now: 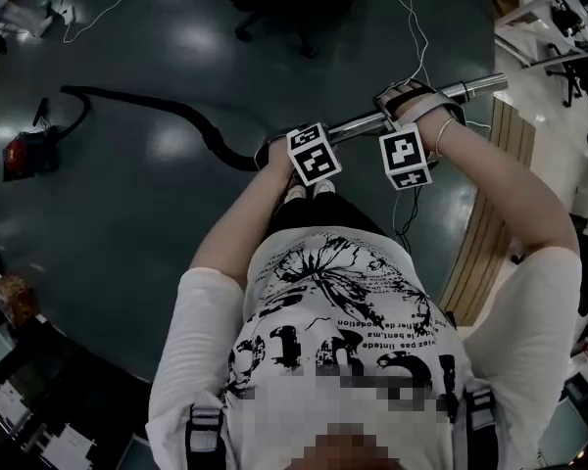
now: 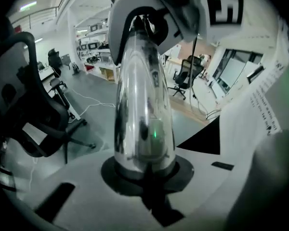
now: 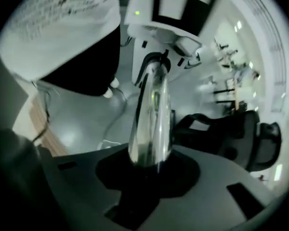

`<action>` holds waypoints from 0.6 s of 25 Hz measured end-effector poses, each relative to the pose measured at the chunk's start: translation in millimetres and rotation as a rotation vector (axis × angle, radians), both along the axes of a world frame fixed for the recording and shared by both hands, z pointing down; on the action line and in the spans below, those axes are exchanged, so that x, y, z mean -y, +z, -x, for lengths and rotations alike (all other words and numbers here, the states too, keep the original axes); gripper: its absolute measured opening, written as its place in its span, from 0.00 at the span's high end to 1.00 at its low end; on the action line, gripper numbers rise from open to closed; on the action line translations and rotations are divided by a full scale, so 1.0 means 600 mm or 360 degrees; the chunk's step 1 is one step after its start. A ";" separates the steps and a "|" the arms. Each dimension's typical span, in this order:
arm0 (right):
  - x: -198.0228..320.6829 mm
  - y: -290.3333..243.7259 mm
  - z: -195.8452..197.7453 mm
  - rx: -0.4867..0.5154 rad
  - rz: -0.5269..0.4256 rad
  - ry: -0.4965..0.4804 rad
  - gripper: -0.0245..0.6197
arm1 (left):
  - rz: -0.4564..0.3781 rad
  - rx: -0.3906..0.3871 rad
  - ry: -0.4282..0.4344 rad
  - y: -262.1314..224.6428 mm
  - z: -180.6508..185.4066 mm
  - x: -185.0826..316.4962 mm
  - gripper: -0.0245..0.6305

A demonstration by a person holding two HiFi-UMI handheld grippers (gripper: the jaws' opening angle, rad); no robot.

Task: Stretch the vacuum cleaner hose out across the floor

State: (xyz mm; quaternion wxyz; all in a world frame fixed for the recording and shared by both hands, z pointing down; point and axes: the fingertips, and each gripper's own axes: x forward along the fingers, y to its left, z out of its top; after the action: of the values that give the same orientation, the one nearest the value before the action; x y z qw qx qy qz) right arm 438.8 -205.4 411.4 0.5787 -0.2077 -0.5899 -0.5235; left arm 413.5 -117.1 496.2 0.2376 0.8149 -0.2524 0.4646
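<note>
Chrome tube [image 1: 470, 88] clamped in left gripper [image 1: 296, 143] and right gripper [image 1: 400, 116]; black hose [image 1: 204, 130] trailing to red vacuum cleaner [image 1: 24, 153].

One vacuum cleaner [image 1: 27, 153], with one black hose [image 1: 208, 135] and one chrome tube [image 1: 470, 90]. Two grippers, the left gripper [image 2: 144, 170] and the right gripper [image 3: 147, 165], and two marker cubes [image 1: 312, 155], one on each. One person, with two shoes [image 1: 296, 192] showing. In the head view, one office chair [image 1: 274, 8] and at least two white cables [image 1: 412, 18]; three office chairs in the left gripper view
</note>
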 end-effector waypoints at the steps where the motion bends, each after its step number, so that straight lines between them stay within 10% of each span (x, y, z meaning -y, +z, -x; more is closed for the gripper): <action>1: 0.014 -0.015 0.012 0.0144 -0.0161 -0.0119 0.80 | 0.0061 -0.0069 0.0015 -0.015 -0.006 0.001 0.90; 5: 0.004 -0.067 0.024 0.0529 -0.0245 -0.0154 0.80 | 0.0234 -0.0258 0.0162 -0.073 -0.018 0.005 0.90; 15: -0.044 -0.172 0.013 0.0857 -0.0841 -0.0380 0.71 | 0.0842 -0.0533 0.0767 -0.180 -0.011 -0.079 0.90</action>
State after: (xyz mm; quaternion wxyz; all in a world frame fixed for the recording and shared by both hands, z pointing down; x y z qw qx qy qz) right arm 430.8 -178.7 308.0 0.3718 0.0260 -0.5372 -0.7567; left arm 420.1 -69.7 388.0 0.3615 0.8258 0.1168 0.4168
